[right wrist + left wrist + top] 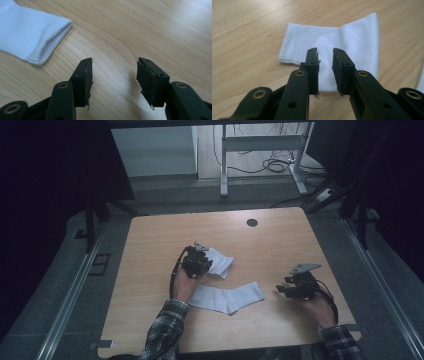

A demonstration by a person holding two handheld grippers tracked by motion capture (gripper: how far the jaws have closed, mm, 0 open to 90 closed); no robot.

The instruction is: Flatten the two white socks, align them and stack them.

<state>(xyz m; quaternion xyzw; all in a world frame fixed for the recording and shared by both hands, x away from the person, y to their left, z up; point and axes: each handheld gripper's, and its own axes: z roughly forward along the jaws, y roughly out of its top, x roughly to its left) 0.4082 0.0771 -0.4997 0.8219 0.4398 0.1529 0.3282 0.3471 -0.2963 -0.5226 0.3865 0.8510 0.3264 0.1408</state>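
At the left of the wooden table [150,245], the left gripper [199,265] hangs right above the folded sock [220,262], the one lying farther from the person. Seen from the left gripper view, that folded sock [352,47] lies straight ahead of and under the jaws, its ribbed cuff off to the left of them and a smooth flap doubled over it. The left gripper [326,56] has its jaws a narrow gap apart with nothing pinched between them; the cloth lies below the tips, not in their grip. Nearer the person, the flat sock [227,297] stretches out long across the table, its length running left to right and rising a little toward the right end. The right gripper [283,289] sits just off that right-hand end, jaws pointing at it. In the right gripper view the cuff of the flat sock [32,35] lies ahead and to the left of the jaws, apart from them, and the right gripper [114,63] stands well open and empty over bare wood. So each hand is nearest its own sock, and I'd judge the right one has to travel along the sock's long line to reach the cuff.
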